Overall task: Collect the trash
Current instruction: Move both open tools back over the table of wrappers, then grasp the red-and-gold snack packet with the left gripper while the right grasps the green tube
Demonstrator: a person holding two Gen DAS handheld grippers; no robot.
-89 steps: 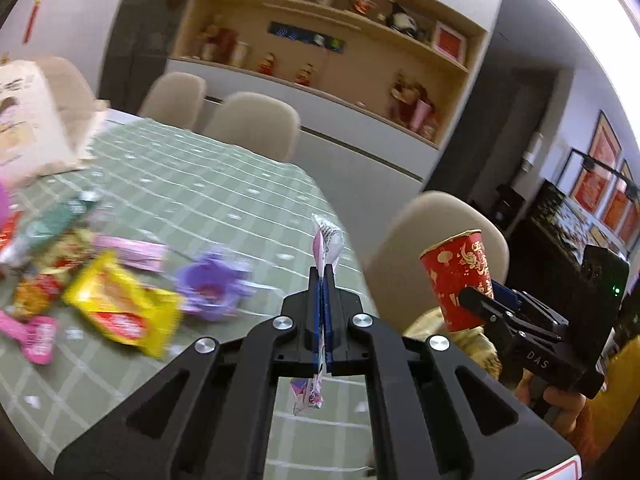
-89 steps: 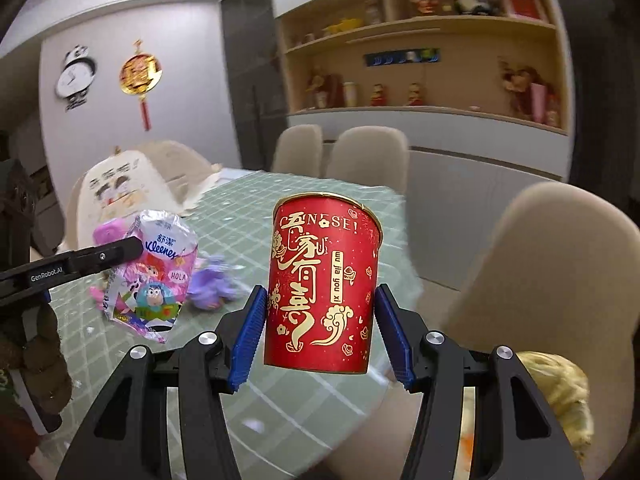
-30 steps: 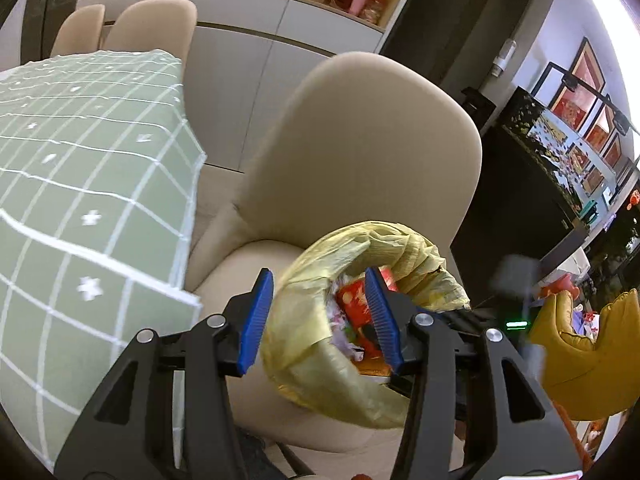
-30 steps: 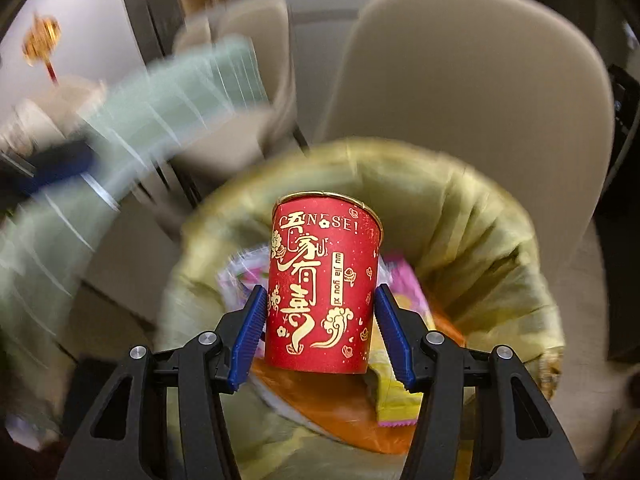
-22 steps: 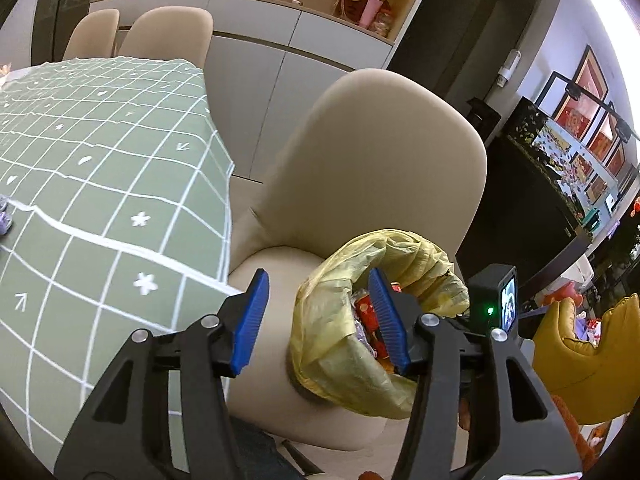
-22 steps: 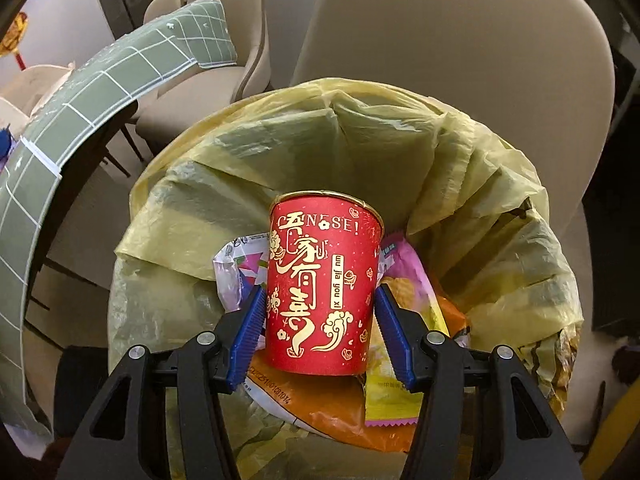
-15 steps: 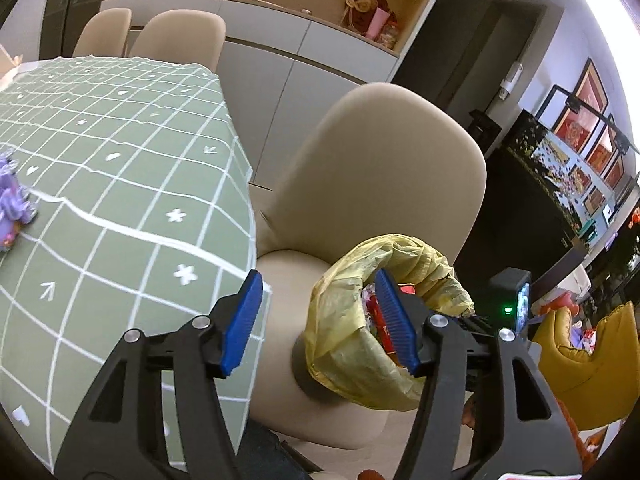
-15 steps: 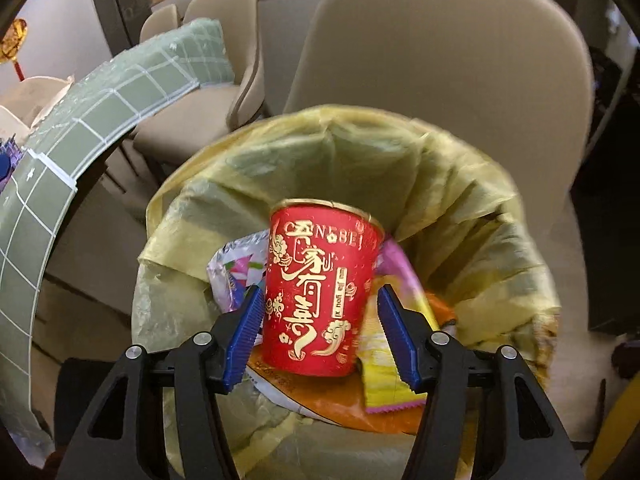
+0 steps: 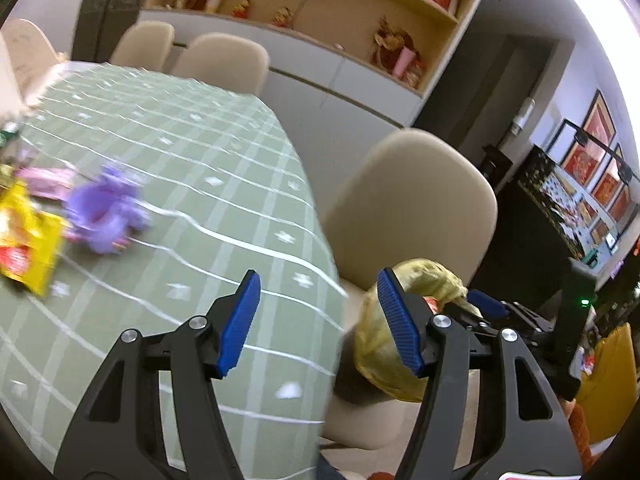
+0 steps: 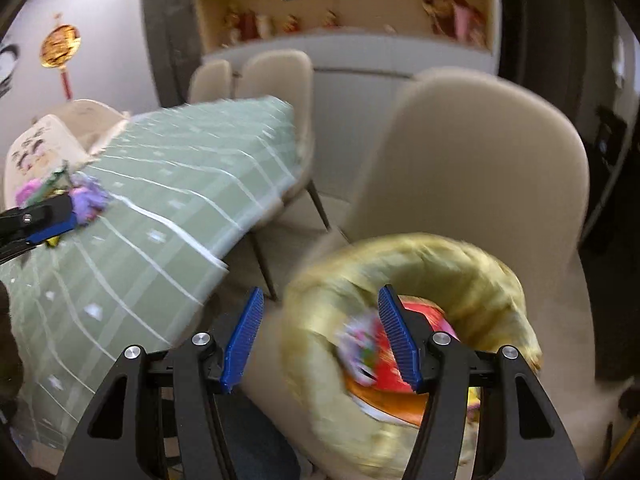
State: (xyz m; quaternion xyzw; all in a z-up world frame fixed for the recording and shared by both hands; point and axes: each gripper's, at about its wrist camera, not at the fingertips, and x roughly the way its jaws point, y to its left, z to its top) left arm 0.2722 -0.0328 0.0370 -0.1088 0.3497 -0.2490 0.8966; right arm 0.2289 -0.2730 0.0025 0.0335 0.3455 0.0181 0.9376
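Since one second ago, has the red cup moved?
Yes. The red cup has left the open right gripper and lies inside the yellow bin bag.

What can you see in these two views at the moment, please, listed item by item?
Table: one, green checked cloth, left in both views.
Purple toy: one, purple, on the table near its left side.
Yellow packet: one, yellow and red, on the table left of the toy.
Pink wrapper: one, pink, on the table behind the packet.
Chairs: several, beige, around the table.
Bin bag: one, yellow, on the nearest chair's seat, trash inside.
Red cup: one, red, in the bag.
Shelf: one, wooden, back wall, with ornaments.
Left gripper: black, blue pads, jaws empty.
Right gripper: black, blue pads, jaws empty.
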